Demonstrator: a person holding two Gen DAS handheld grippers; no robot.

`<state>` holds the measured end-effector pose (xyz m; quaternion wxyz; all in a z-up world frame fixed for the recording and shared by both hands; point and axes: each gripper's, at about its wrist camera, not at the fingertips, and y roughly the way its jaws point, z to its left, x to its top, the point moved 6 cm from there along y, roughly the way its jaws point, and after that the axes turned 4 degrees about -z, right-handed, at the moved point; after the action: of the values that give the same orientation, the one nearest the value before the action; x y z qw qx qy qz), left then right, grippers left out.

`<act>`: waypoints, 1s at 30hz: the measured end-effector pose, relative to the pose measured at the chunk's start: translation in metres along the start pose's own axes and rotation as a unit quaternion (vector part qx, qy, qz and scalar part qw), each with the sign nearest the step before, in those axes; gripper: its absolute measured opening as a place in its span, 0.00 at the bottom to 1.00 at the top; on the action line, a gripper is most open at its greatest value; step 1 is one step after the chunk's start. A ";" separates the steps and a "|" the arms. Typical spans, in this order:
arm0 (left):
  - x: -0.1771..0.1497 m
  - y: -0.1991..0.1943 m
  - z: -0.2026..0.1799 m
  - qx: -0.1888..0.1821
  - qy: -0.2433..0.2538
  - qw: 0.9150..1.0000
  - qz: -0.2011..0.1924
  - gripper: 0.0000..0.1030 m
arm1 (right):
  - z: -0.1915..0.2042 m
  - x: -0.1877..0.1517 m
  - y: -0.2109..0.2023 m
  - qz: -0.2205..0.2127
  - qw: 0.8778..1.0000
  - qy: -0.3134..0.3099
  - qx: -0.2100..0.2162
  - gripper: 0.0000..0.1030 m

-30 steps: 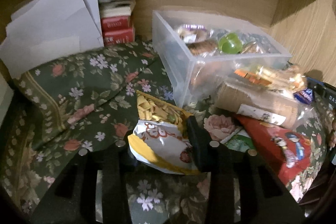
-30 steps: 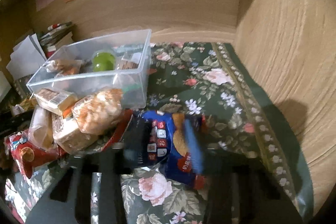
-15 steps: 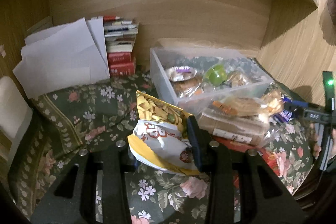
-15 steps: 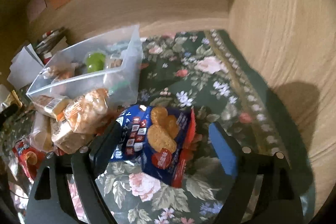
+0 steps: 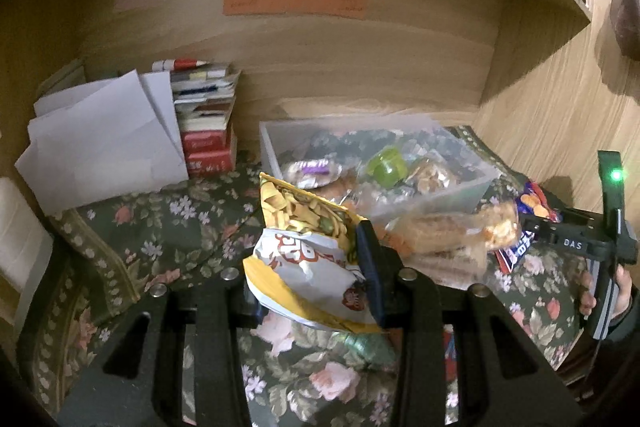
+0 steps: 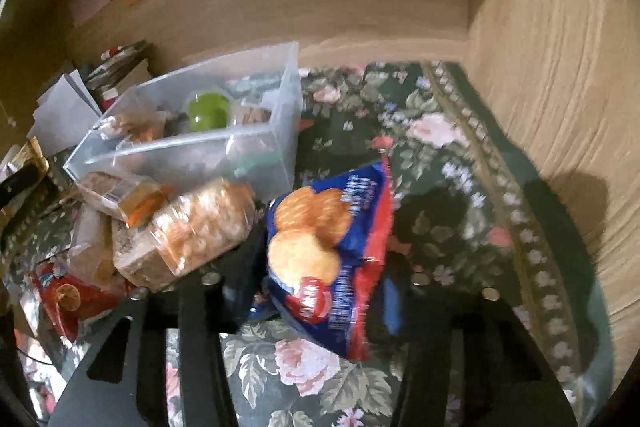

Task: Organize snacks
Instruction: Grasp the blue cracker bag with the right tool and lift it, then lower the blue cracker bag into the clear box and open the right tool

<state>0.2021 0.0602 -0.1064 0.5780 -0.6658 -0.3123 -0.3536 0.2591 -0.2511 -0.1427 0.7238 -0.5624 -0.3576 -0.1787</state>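
Note:
My left gripper (image 5: 310, 275) is shut on a yellow and white chip bag (image 5: 304, 247) and holds it above the floral cloth (image 5: 132, 227), short of the clear plastic bin (image 5: 460, 183). The bin holds a green cup (image 5: 386, 167) and several wrapped snacks. In the right wrist view my right gripper (image 6: 320, 291) has its jaws closing on a blue and red cracker packet (image 6: 324, 239). That packet stands tilted up between the pads, just right of the bin (image 6: 192, 155). It also shows at the right of the left wrist view as a cracker packet (image 5: 532, 203).
Clear-wrapped bread and cracker packs (image 6: 192, 227) are piled against the bin's front, with a red packet (image 6: 68, 299) lower left. A stack of books (image 5: 204, 123) and white papers (image 5: 104, 143) stand at the back left. A wooden side wall (image 6: 560, 67) closes the right.
The left gripper has risen with the chip bag. The right jaws opened wide around the cracker packet, then closed on it, and the packet now stands tilted up.

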 end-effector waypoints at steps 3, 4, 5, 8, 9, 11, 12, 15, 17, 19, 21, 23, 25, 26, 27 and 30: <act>0.010 0.003 -0.005 -0.006 -0.002 1.000 -0.008 0.37 | -0.002 0.009 -0.012 -0.020 0.999 -0.018 -0.028 0.36; 0.013 0.004 -0.006 -0.008 -0.003 1.000 -0.011 0.37 | -0.002 0.012 -0.014 -0.025 0.999 -0.021 -0.035 0.36; 0.017 0.005 -0.008 -0.010 -0.004 1.000 -0.014 0.37 | -0.003 0.014 -0.016 -0.028 0.999 -0.023 -0.039 0.36; 0.027 0.008 -0.013 -0.016 -0.005 1.000 -0.021 0.37 | -0.009 0.025 -0.025 -0.043 0.997 -0.024 -0.053 0.36; 0.030 0.009 -0.015 -0.017 -0.004 1.000 -0.024 0.37 | -0.010 0.030 -0.029 -0.052 0.997 -0.023 -0.058 0.36; 0.038 0.012 -0.019 -0.017 -0.001 0.999 -0.028 0.37 | -0.010 0.039 -0.036 -0.066 0.996 -0.023 -0.058 0.35; 0.040 0.013 -0.021 -0.017 0.000 0.999 -0.030 0.37 | -0.009 0.046 -0.041 -0.076 0.995 -0.024 -0.059 0.36; 0.050 0.017 -0.027 -0.021 0.003 0.999 -0.034 0.37 | -0.001 0.064 -0.050 -0.101 0.993 -0.033 -0.057 0.36; 0.056 0.019 -0.031 -0.022 0.005 0.999 -0.038 0.37 | 0.006 0.074 -0.053 -0.115 0.992 -0.038 -0.048 0.35; 0.061 0.023 -0.035 -0.024 0.006 0.999 -0.039 0.37 | 0.012 0.083 -0.053 -0.124 0.990 -0.044 -0.041 0.35; 0.066 0.027 -0.039 -0.026 0.007 0.999 -0.039 0.37 | 0.021 0.092 -0.051 -0.132 0.989 -0.050 -0.031 0.35; 0.069 0.033 -0.042 -0.026 0.010 0.999 -0.038 0.37 | 0.027 0.099 -0.047 -0.136 0.989 -0.054 -0.023 0.36; 0.071 0.039 -0.044 -0.026 0.011 0.999 -0.035 0.37 | 0.035 0.105 -0.042 -0.136 0.989 -0.057 -0.012 0.36; 0.071 0.043 -0.045 -0.026 0.011 0.999 -0.033 0.37 | 0.039 0.107 -0.038 -0.135 0.989 -0.059 -0.007 0.36; 0.072 0.047 -0.045 -0.026 0.010 0.999 -0.030 0.37 | 0.044 0.109 -0.032 -0.132 0.989 -0.061 -0.001 0.36; 0.072 0.060 -0.046 -0.025 0.009 0.999 -0.019 0.37 | 0.058 0.113 -0.017 -0.122 0.990 -0.071 0.012 0.36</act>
<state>0.2866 0.0065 -0.0757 0.5573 -0.6707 -0.3110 -0.3779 0.3067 -0.1851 -0.0437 0.6761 -0.5171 -0.4760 -0.2212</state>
